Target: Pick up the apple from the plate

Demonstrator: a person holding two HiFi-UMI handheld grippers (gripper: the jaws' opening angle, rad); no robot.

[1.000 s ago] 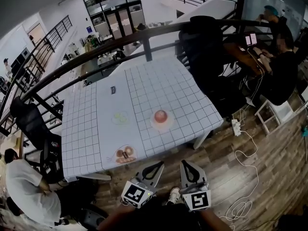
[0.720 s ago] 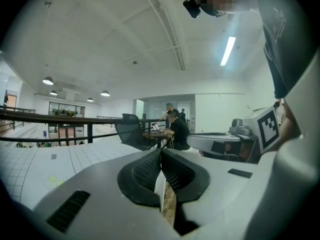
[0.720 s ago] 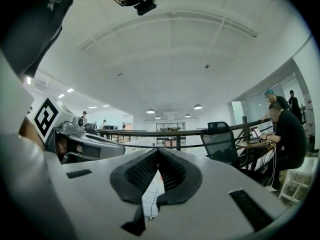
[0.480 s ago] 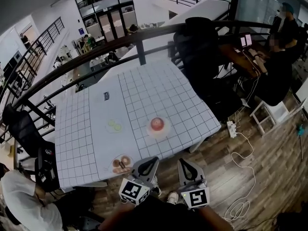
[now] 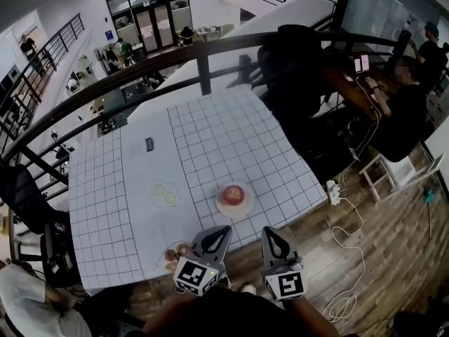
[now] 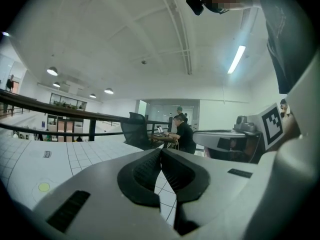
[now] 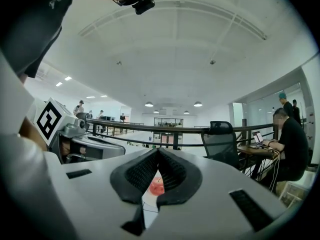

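A red apple (image 5: 233,195) rests on a small pale plate (image 5: 222,206) near the front edge of the checked table (image 5: 231,132). Both grippers hover just short of that edge, side by side, pointing level at the table. My left gripper (image 5: 222,230) is shut and empty, below and left of the plate. My right gripper (image 5: 269,231) is also shut on nothing, below and right of it. In the right gripper view the apple (image 7: 156,185) shows through the gap behind the closed tips (image 7: 158,149). The left gripper view shows its tips (image 6: 161,149) meeting, with no apple in sight.
A plate of green slices (image 5: 165,194) lies left of the apple, and a plate of brown pieces (image 5: 175,253) sits at the front-left corner. A small dark card (image 5: 149,144) lies farther back. A black chair (image 5: 295,55), a railing (image 5: 203,65) and people at a desk (image 5: 403,83) stand beyond.
Both grippers and the head camera have come forward to the table, so the plate with the apple now lies just ahead of the fingertips. Both stay shut.
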